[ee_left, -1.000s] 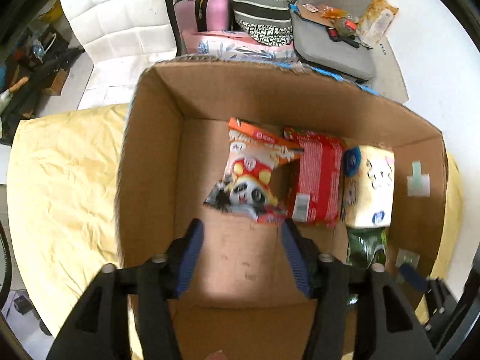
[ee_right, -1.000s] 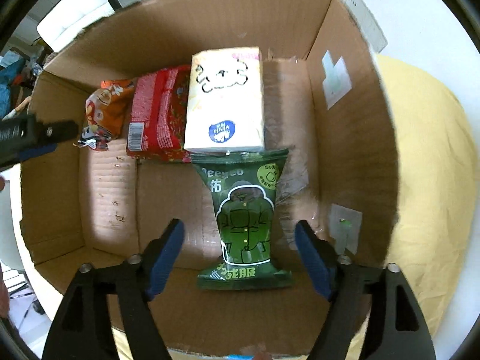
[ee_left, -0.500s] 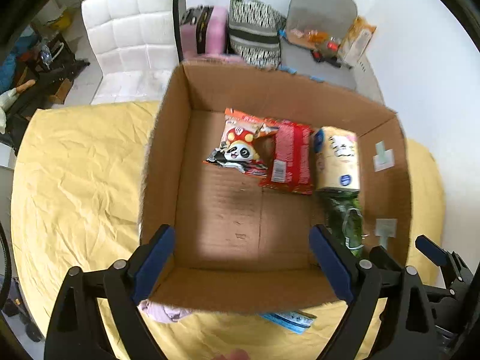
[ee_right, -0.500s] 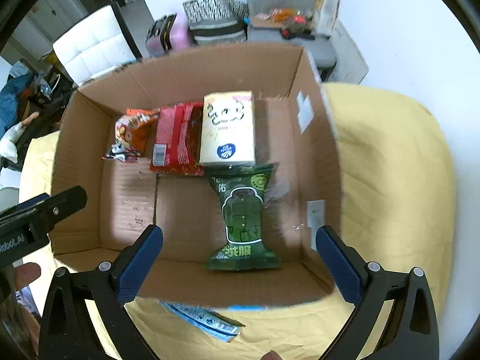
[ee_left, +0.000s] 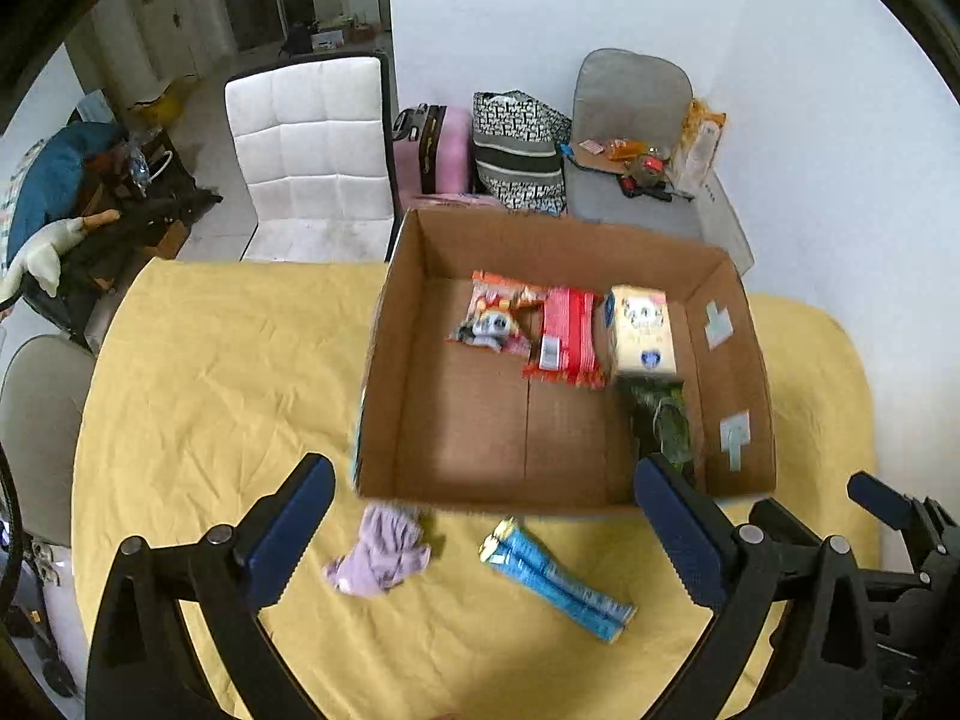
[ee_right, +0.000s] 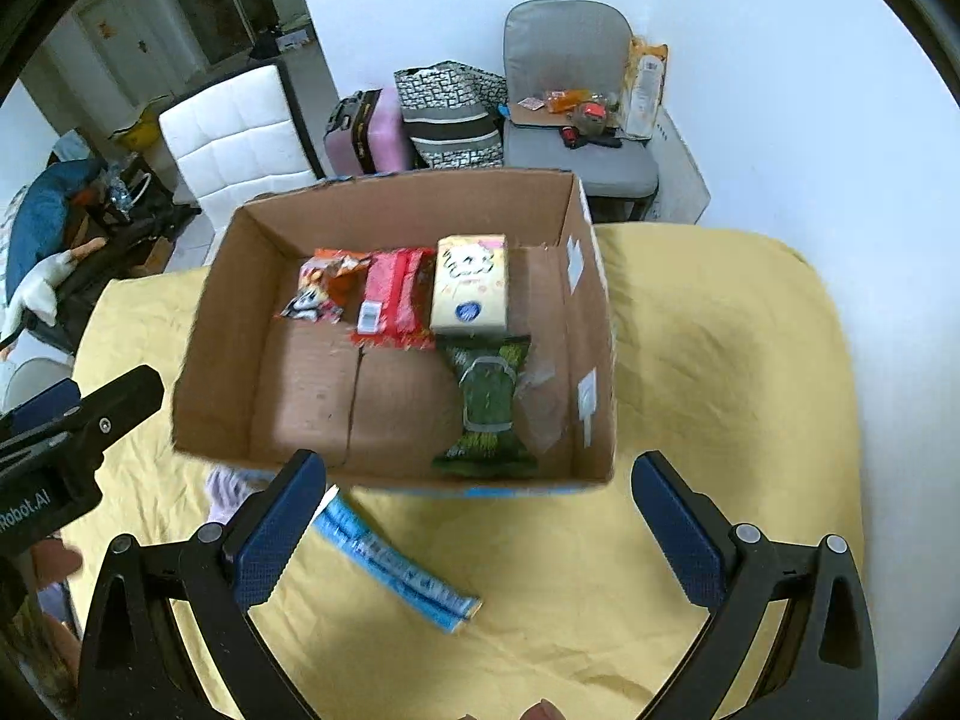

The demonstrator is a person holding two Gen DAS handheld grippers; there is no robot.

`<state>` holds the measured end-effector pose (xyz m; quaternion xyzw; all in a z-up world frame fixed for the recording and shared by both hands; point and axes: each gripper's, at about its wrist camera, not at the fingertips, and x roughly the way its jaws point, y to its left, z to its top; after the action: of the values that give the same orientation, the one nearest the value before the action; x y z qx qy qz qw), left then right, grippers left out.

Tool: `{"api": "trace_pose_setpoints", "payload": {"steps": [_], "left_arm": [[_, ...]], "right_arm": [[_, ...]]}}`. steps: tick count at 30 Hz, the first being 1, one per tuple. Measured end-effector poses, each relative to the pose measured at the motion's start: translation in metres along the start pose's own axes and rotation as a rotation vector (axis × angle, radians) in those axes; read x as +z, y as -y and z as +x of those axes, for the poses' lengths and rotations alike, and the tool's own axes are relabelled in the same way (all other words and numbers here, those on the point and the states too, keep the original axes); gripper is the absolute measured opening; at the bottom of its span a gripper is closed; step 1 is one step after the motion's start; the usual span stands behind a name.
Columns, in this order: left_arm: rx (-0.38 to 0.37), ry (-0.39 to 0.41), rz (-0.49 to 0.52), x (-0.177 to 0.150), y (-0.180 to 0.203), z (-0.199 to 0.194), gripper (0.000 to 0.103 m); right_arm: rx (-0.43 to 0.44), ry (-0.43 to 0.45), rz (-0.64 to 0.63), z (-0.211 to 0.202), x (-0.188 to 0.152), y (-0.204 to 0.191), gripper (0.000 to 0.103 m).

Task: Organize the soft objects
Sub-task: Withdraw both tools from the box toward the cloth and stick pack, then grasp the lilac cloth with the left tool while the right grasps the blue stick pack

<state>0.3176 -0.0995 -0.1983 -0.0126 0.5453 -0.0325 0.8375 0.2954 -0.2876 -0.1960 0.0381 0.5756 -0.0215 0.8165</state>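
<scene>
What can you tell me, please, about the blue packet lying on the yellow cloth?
The blue packet is long, flat and glossy like plastic film, light blue with a darker stripe; its print is blurred. It lies flat and diagonal on the yellow cloth, outside the cardboard box, near its front wall, right of a lilac cloth. Nothing grips it.

A lived-in home, likely a dining area: a worktop [ee_left: 240, 396] draped in yellow cloth, a white padded dining chair [ee_left: 309, 150] against it, a pink suitcase [ee_right: 366, 132] and patterned tote bag [ee_right: 450, 114] on the floor by the white wall, and a grey chair [ee_right: 576, 120] piled with odds and ends.
</scene>
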Motion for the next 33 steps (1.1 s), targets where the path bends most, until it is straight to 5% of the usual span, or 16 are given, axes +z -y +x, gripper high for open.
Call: {"api": "trace_pose_setpoints", "payload": {"steps": [6,13,19,25,29,33], "left_arm": [[0.086,-0.043,-0.023,-0.046,-0.021,0.007,0.103],[0.157,-0.212,-0.122,-0.098,-0.067,0.056,0.103],[0.152,-0.295,-0.234,-0.112,-0.102,0.093,0.103],[0.084,-0.353,-0.281,-0.102,-0.115,0.136,0.102],[0.062,-0.382,-0.248,-0.095,-0.11,0.166,0.102],[0.053,-0.403,-0.178,-0.091,-0.1,0.191,0.102]], "right_arm": [[0.035,-0.088,-0.052,0.023,-0.038,-0.014,0.103],[0.046,-0.277,-0.164,0.115,-0.076,-0.042,0.103],[0.036,-0.368,-0.194,0.177,-0.098,-0.06,0.099],[0.014,-0.397,-0.183,0.203,-0.105,-0.064,0.082],[0.001,-0.414,-0.202,0.2,-0.108,-0.07,0.051],[0.002,-0.462,-0.176,0.197,-0.121,-0.063,0.042]]}}
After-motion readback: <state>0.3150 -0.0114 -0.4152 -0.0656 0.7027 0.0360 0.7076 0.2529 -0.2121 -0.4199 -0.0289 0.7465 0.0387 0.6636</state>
